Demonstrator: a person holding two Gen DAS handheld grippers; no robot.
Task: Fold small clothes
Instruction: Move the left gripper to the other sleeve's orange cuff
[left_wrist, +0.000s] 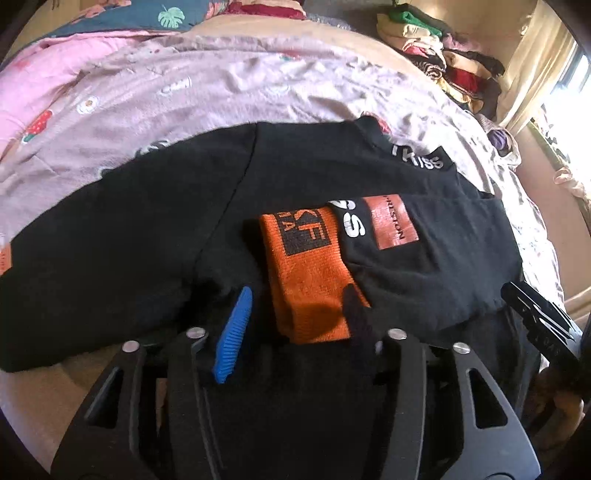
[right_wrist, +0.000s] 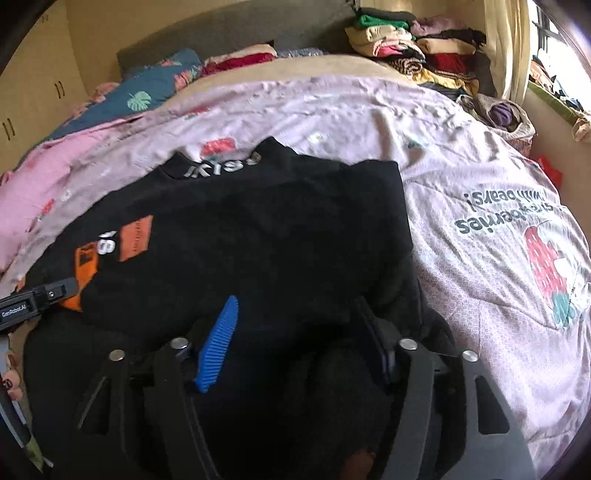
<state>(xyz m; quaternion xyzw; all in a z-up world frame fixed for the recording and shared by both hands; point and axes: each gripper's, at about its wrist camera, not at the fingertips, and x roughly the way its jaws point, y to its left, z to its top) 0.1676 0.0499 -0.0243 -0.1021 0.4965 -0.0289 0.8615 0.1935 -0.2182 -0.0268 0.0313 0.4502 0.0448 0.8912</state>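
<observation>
A black sweater (left_wrist: 147, 221) lies on a pink bedspread (left_wrist: 221, 85), sleeves folded in over the body. Its orange cuff (left_wrist: 310, 280) sits between the spread fingers of my left gripper (left_wrist: 295, 314), whose blue pad (left_wrist: 234, 332) stands clear of the fabric. In the right wrist view the same sweater (right_wrist: 258, 221) fills the middle, collar lettering (right_wrist: 221, 166) at the far edge. My right gripper (right_wrist: 299, 332) is open over the near black hem, and its pads do not press the cloth. Each gripper shows in the other's view: the right gripper (left_wrist: 535, 314) and the left gripper (right_wrist: 33, 302).
Stacks of folded clothes (right_wrist: 406, 44) stand at the far right of the bed beside a curtain (right_wrist: 509, 48) and window. A blue leaf-print pillow (right_wrist: 147, 96) lies at the far left. A strawberry print (right_wrist: 546, 266) marks the bedspread to the right.
</observation>
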